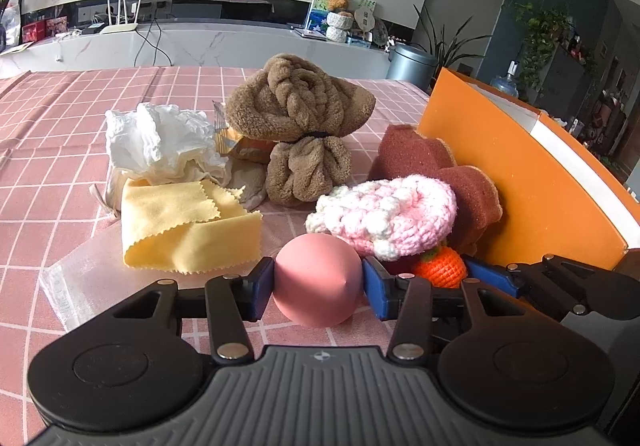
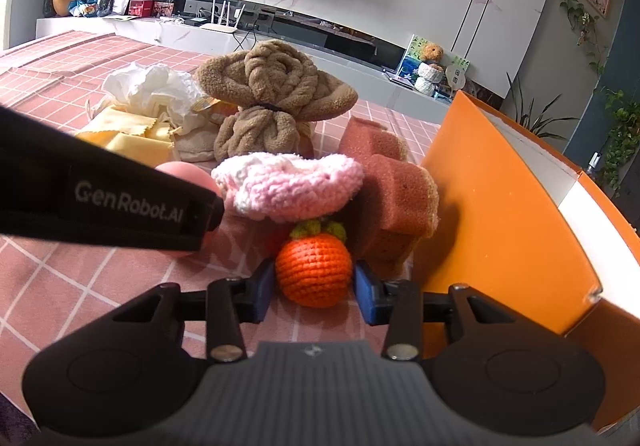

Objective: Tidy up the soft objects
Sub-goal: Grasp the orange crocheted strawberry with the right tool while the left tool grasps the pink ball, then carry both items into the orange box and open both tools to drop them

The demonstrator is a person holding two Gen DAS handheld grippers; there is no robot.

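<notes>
In the left wrist view, low in the frame, the left gripper [image 1: 318, 286] has its blue fingers [image 1: 262, 286] pressed on either side of a pink egg-shaped sponge [image 1: 316, 280] that sits on the pink checked desk [image 1: 60, 174]. The right wrist view shows the right gripper [image 2: 314, 288] about half open, its fingers [image 2: 366, 296] touching a crocheted orange [image 2: 314, 272]; the left view shows only a sliver of that orange, at lower right. Just behind lie a pink crocheted piece [image 1: 384, 216], brown sponges [image 2: 394, 198] and, along the right edge, an orange box [image 2: 492, 198]. Farther back, left of centre, are a yellow cloth [image 1: 188, 234], crumpled white tissue [image 1: 156, 142] and a knotted brown towel [image 1: 300, 118].
</notes>
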